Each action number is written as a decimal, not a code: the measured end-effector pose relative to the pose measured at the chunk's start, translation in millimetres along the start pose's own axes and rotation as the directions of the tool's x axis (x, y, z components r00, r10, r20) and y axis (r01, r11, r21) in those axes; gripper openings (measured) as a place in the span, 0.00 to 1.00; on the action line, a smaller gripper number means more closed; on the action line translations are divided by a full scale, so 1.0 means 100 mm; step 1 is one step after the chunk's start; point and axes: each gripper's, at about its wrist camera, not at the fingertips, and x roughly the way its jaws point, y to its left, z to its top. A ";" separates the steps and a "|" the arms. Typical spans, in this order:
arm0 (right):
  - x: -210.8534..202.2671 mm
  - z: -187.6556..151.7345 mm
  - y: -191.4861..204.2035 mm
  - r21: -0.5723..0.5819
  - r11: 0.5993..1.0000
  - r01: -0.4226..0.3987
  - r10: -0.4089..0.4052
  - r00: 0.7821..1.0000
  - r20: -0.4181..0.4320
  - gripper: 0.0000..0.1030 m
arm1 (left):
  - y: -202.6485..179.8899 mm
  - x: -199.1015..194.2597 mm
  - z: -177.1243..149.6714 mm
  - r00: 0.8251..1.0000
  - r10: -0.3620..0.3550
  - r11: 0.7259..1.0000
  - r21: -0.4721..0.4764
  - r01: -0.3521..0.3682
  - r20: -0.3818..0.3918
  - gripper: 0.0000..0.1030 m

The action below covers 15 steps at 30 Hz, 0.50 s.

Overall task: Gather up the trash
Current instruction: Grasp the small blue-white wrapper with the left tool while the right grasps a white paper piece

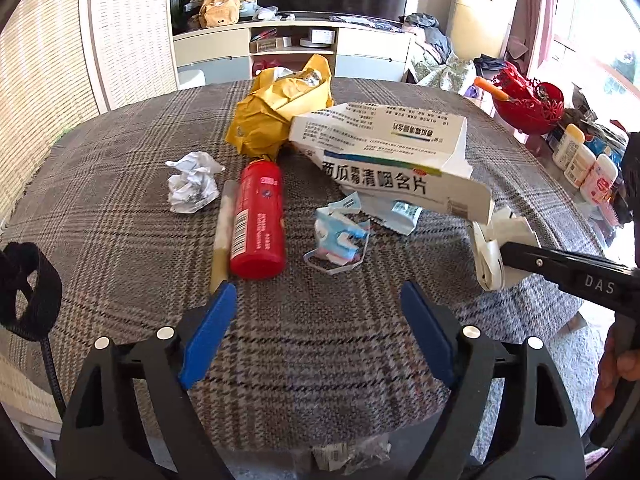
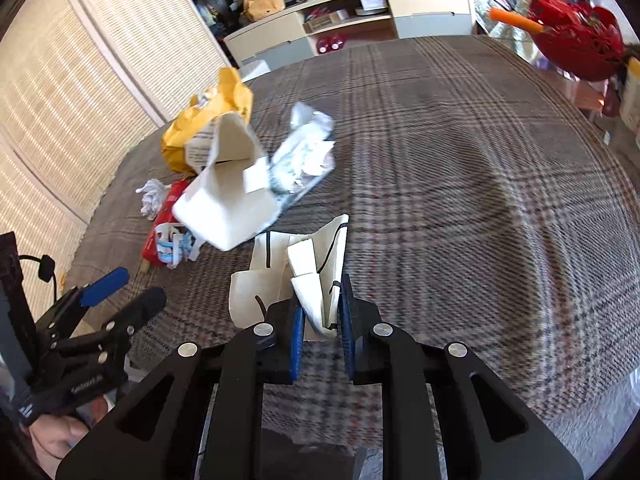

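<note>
Holding: my right gripper (image 2: 322,322) has its blue pads pinched on a torn white carton (image 2: 316,276), a folded, creased piece of card with black line edges, flaps fanning up toward 12 o'clock.
Same carton from the left camera: the torn white carton (image 1: 494,248) sits at 3 o'clock, at the tip of the black right arm, above the cloth near the table's edge.
Left gripper (image 1: 316,300): my tongs are spread wide, nothing between the blue pads, hovering over the plaid tablecloth (image 1: 120,208) at 6 o'clock.
Medicine box (image 1: 384,152): white with blue-green stripe and large black print, torn open and flattened, at 1 o'clock, just beyond the carton I hold.
Red bottle (image 1: 258,220): lying on its side at 11 o'clock, barcode label facing up, touching a pale stick (image 1: 224,232) on its left.
Crumpled paper ball (image 1: 192,182): white, at 10 o'clock, just beside the stick.
Yellow bag (image 1: 280,104): crinkled, open-topped, at 12 o'clock behind the bottle.
Blue-white wrapper scraps (image 1: 340,240): torn bits at 12 o'clock, between bottle and box.
Red basket (image 1: 528,100): at 2 o'clock, off the cloth, well apart from the trash.
</note>
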 end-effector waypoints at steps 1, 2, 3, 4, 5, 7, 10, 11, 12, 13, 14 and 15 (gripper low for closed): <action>0.00 0.00 -0.04 0.003 1.000 0.001 -0.001 1.000 -0.002 0.17 | -0.03 0.02 0.02 1.000 -0.001 1.000 0.007 0.001 0.007 0.74; 0.00 -0.01 -0.06 0.004 1.000 0.001 -0.001 1.000 -0.006 0.17 | -0.06 0.02 0.04 1.000 0.004 1.000 0.015 -0.004 0.013 0.74; 0.01 -0.02 -0.08 0.005 1.000 -0.002 0.002 1.000 -0.011 0.17 | -0.09 0.04 0.08 1.000 0.015 0.999 0.028 -0.015 0.023 0.73; -0.01 -0.03 -0.12 0.006 1.000 -0.006 0.007 1.000 -0.014 0.17 | -0.11 0.04 0.10 0.999 0.022 0.999 0.034 -0.023 0.031 0.73; -0.02 -0.04 -0.13 0.006 1.000 -0.010 0.010 1.000 -0.015 0.17 | -0.13 0.06 0.13 0.999 0.031 0.999 0.036 -0.032 0.037 0.73; -0.05 -0.07 -0.16 0.002 1.000 -0.016 0.016 1.000 -0.015 0.17 | -0.16 0.11 0.18 0.998 0.056 0.998 0.037 -0.058 0.037 0.73; -0.10 -0.09 -0.16 -0.018 1.000 -0.009 0.008 1.000 -0.014 0.17 | -0.16 0.19 0.24 0.997 0.067 0.997 0.032 -0.068 0.032 0.73; -0.10 -0.09 -0.15 -0.024 1.000 -0.005 0.004 1.000 -0.013 0.17 | -0.15 0.22 0.26 0.997 0.065 0.998 0.024 -0.066 0.029 0.73; -0.09 -0.09 -0.15 -0.026 1.000 -0.003 0.002 1.000 -0.013 0.17 | -0.15 0.24 0.28 0.997 0.066 0.998 0.020 -0.067 0.032 0.72; -0.09 -0.10 -0.15 -0.025 1.000 0.000 -0.001 1.000 -0.013 0.17 | -0.15 0.26 0.30 0.997 0.073 0.997 0.021 -0.073 0.036 0.69; -0.09 -0.10 -0.14 -0.026 1.000 0.003 -0.003 1.000 -0.012 0.17 | -0.16 0.27 0.31 0.996 0.077 0.997 0.022 -0.077 0.039 0.66; -0.08 -0.09 -0.13 -0.030 1.000 0.005 -0.006 1.000 -0.012 0.17 | -0.15 0.27 0.33 0.997 0.073 0.997 0.021 -0.074 0.038 0.53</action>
